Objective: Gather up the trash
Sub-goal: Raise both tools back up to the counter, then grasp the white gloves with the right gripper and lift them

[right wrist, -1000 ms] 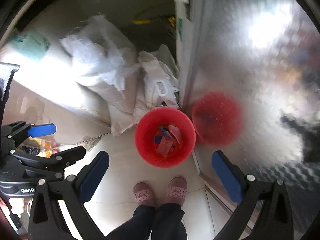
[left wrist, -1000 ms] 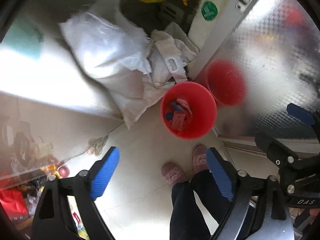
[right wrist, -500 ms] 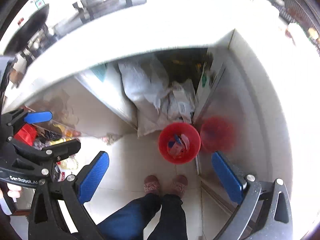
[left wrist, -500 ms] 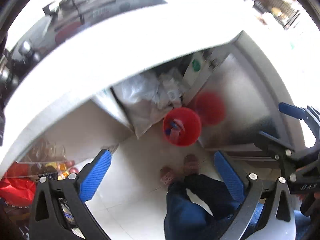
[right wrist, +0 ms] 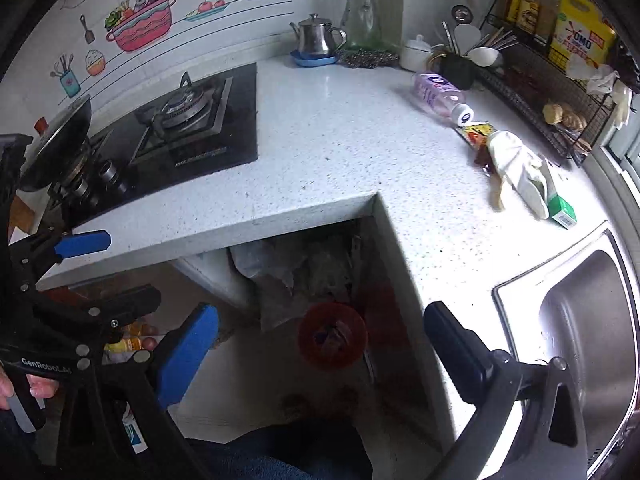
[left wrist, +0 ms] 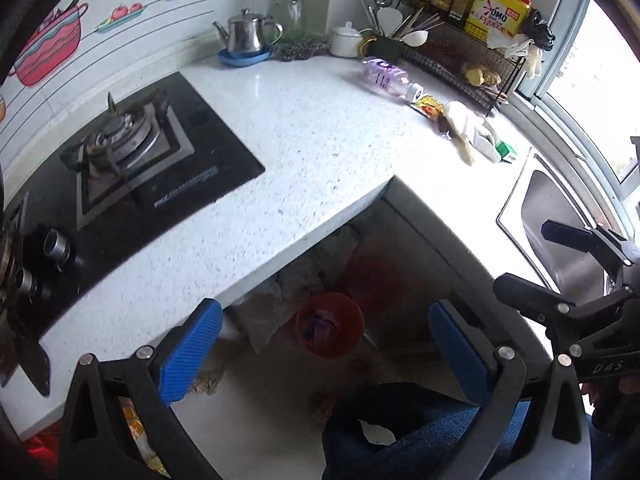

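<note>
Both grippers have risen from floor level beside the red bin to above the white speckled countertop (left wrist: 320,128), a change from a second earlier, when only the bin and the sacks behind it filled the views. The left gripper (left wrist: 324,344) hangs with its blue pads spread wide and nothing between them; the right gripper (right wrist: 320,344) is likewise spread and empty. Far below, the red bin (right wrist: 332,338) stands upright on the pale floor tiles, mouth up, in the open recess under the counter, with wrappers already inside. More trash lies on the counter near the sink (right wrist: 580,320): a purple-labelled plastic bottle (right wrist: 438,96) on its side, long axis slanting across the counter, white cap toward the sink; just beyond the cap a yellow wrapper (right wrist: 476,132); then a crumpled white glove (right wrist: 520,168) and a small green carton (right wrist: 562,208), the glove lying against it. A gas hob (left wrist: 132,160) occupies the counter's other arm, a steel kettle (left wrist: 248,32) behind it. The person's blue trouser legs (left wrist: 420,440) show at the bottom.
</note>
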The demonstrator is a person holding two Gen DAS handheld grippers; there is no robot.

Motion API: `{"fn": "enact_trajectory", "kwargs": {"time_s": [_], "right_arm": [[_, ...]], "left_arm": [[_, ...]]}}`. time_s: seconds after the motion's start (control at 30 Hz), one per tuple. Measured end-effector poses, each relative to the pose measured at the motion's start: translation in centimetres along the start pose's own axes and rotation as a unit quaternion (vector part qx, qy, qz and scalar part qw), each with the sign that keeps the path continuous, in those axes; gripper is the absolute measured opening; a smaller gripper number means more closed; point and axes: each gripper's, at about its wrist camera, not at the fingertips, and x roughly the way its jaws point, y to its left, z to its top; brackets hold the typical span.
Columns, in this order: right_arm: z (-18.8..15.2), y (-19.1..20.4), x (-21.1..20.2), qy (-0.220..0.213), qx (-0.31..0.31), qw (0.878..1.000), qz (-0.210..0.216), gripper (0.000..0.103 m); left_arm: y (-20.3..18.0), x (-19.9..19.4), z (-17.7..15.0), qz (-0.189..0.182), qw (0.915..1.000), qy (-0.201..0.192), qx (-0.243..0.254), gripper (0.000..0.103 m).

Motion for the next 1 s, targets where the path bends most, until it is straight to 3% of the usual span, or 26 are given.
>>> {"fn": "enact_trajectory", "kwargs": {"time_s": [0.3,0.5,0.77,1.0], "right_arm": [[2.8,-4.8,-2.4,-0.031,0.045,0.998,-0.031,0.102],[5.6,-9.2,-1.8,-0.038,0.068,0.996,-0.038,0.102],[9.7,-14.7,0.9,-0.037,0.082,0.995,-0.04,0.102],[12.7,-19.0,4.6,-0.013,0.08,0.996,-0.041,0.102]], "left_arm": [[-5.0,0.7,6.8,-0.042,0.9971,-0.023,0.058,0.102],[-7.3,3.2,11.6,-0.048,0.9956,-0.019,0.078,0.102],[-9.7,7.5,18.3,-0.024,0.9955,-0.015,0.091,0.102],[-11.6,12.9,22.7,-0.025,0.9947,0.02,0.097,0.102]]}}
